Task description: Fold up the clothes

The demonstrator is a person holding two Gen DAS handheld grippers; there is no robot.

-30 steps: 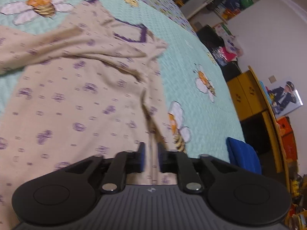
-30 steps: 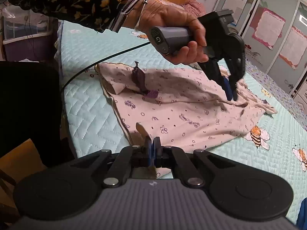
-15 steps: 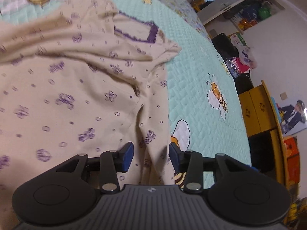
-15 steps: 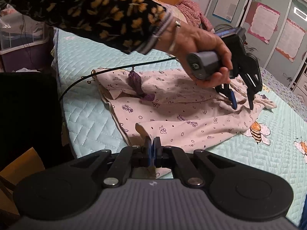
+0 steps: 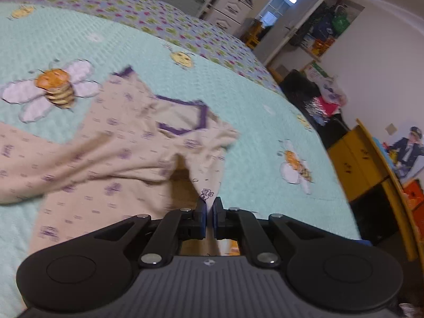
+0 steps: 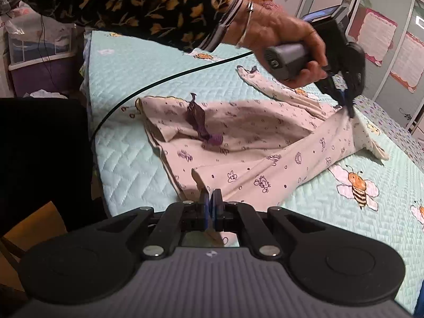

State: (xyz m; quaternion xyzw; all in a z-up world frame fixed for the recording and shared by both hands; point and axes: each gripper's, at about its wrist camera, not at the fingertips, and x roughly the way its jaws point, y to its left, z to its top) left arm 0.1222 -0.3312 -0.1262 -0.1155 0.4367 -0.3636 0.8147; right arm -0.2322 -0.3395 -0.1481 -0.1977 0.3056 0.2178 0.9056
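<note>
Garment (image 6: 265,143), cream with small purple prints and purple trim, lies spread on the bed (image 6: 127,84), over a mint quilted cover with bee motifs. Change noted since half a second ago: the left hand-held gripper (image 5: 209,209), then standing wide over the cloth at the garment's right edge, has now clamped onto that edge, and a ridge of fabric runs up taut into its fingers. From the right wrist view the same left hand-held gripper (image 6: 347,103) sits at the far right of the garment with the cloth drawn up off the bed in a raised fold beneath it. The right hand-held gripper (image 6: 210,201) is unchanged, pinching the near edge of the garment between narrow jaws, as it was a second ago. A purple bow (image 6: 201,124) rests on the flat part toward the far left, undisturbed. Assessment: both ends of one side are now secured, so the piece appears ready to be carried over as a fold. Risk, as judged: the left grip takes only a thin pinch, which may slip under tension.
</note>
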